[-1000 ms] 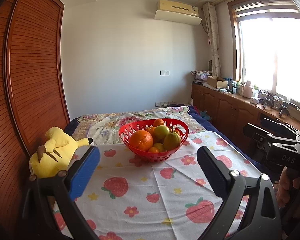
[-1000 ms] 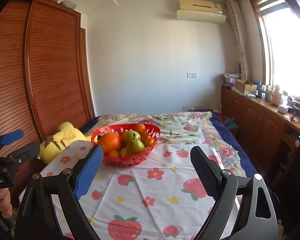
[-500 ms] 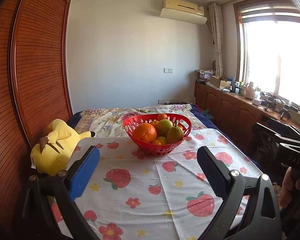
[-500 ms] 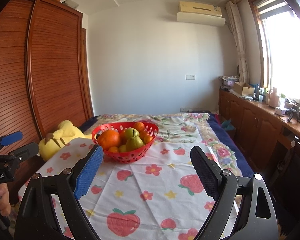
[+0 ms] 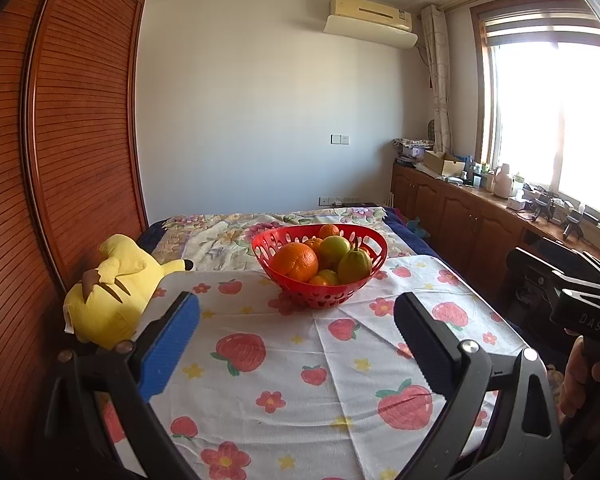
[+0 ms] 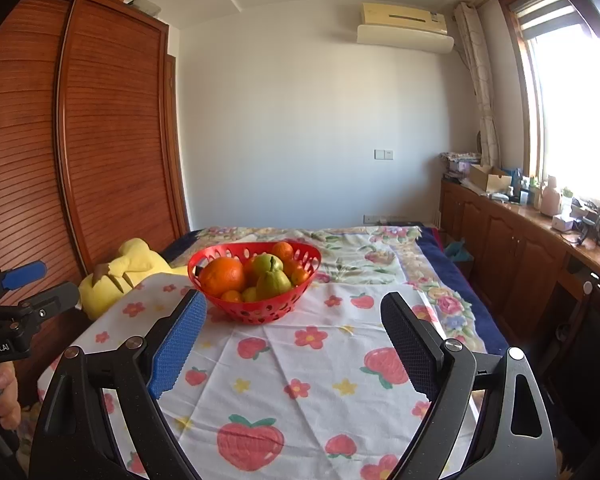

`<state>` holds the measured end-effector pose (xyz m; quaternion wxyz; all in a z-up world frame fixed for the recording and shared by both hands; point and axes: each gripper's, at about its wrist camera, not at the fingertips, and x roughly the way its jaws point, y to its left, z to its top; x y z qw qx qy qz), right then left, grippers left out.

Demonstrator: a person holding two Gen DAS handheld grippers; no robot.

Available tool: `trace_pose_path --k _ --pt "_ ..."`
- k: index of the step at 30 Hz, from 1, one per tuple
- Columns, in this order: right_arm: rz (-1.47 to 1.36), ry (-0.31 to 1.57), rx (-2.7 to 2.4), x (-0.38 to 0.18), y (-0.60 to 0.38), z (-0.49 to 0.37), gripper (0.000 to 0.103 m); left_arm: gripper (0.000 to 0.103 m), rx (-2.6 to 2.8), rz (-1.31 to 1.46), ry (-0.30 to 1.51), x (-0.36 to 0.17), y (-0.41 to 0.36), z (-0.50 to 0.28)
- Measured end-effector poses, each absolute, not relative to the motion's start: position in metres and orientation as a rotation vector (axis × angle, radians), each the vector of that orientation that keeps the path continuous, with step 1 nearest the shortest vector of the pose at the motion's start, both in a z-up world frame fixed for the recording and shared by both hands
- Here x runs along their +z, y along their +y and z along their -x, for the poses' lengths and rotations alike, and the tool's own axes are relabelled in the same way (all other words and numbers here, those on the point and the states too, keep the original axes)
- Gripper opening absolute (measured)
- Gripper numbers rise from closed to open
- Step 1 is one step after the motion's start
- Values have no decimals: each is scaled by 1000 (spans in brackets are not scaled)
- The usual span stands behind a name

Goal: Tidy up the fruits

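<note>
Printed in pale letters on the right gripper's (image 6: 294, 334) body at the right edge of the left wrist view: "DAS". Readable on the left gripper's (image 5: 296, 330) body at the left edge of the right wrist view: "enRobot.AI", cut off by the frame. No other legible writing.

Both grippers spread wide and released, nothing between the fingers; one blue pad (image 6: 178, 344) and one black pad (image 6: 410, 346) on each.

Ahead of both, well apart from the fingertips: a red basket (image 5: 320, 294) (image 6: 256, 312) on a white cloth (image 5: 284, 364) (image 6: 312, 368) printed with strawberries and flowers. Roughly centred between the left gripper's fingers, slightly left of centre between the right's. Piled inside: a big orange (image 5: 296, 262) (image 6: 222, 276) at front left, a green pear (image 5: 354, 266) (image 6: 273, 282) to its right, a round green fruit (image 5: 334, 248) behind, small tangerines around them.

Left of the cloth, touching its edge: a yellow plush toy (image 5: 108, 284) (image 6: 132, 266) beside a slatted wooden wardrobe (image 5: 80, 128).
</note>
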<state>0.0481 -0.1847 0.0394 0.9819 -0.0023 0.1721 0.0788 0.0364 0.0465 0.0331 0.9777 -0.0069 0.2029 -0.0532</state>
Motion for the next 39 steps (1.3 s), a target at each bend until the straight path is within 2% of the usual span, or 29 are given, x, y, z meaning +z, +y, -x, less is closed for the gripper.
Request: trace_pose_path --k 39 --pt "9 352 157 35 -185 -45 91 98 -116 4 398 35 42 -31"
